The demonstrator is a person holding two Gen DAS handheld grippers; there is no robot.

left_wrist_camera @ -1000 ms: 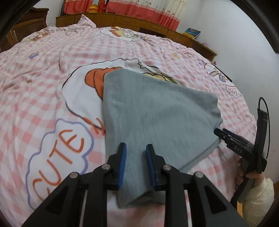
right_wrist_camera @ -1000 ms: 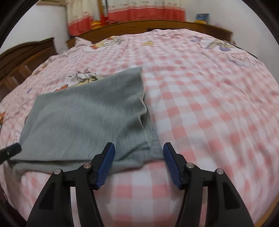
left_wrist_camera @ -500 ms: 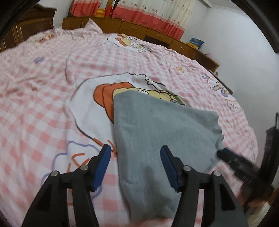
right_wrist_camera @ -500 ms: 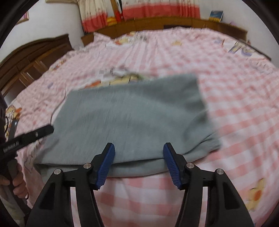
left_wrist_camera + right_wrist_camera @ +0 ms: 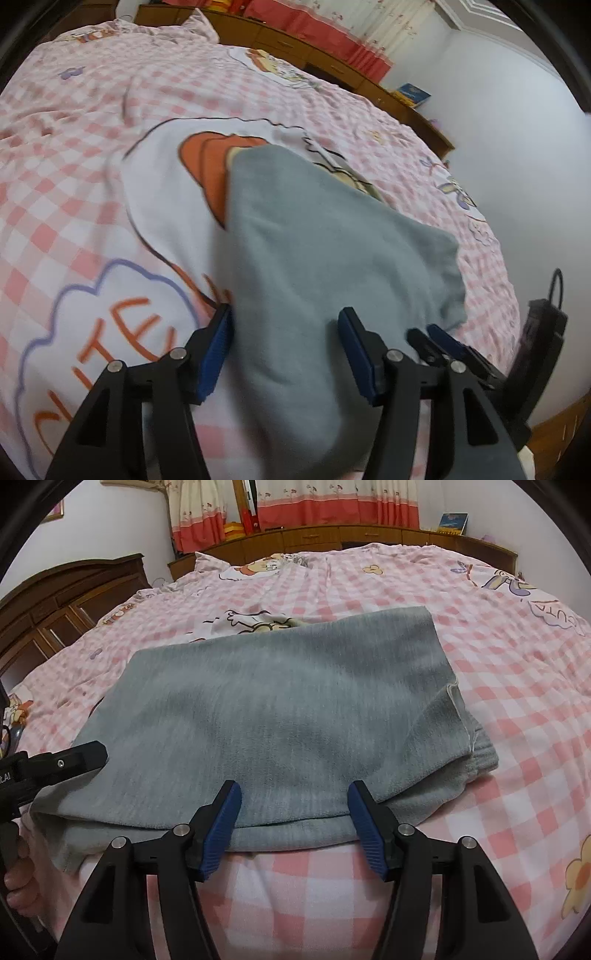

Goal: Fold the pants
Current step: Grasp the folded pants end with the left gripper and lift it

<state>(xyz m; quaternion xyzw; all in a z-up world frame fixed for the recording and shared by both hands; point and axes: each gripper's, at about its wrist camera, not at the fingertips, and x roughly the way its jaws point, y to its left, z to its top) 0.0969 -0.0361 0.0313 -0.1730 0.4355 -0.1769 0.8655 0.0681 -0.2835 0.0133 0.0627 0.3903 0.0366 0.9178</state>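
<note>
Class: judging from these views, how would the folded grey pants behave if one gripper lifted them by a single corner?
The grey pants would probably sag and unfold: their layers lie loose, edges drooping over the bedspread. They look soft and fleecy, so likely light and unlikely to slip.

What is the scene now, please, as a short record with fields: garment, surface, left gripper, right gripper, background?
garment: grey pants, folded into a flat stack, waistband end toward the right in the right wrist view
surface: bed with pink checked sheet and cartoon prints
left gripper: jaws open, hovering over the near end of the pants, holding nothing
right gripper: jaws open, at the near long edge of the pants, holding nothing
background: wooden cabinets, red and cream curtains, blue book on the cabinet top
</note>
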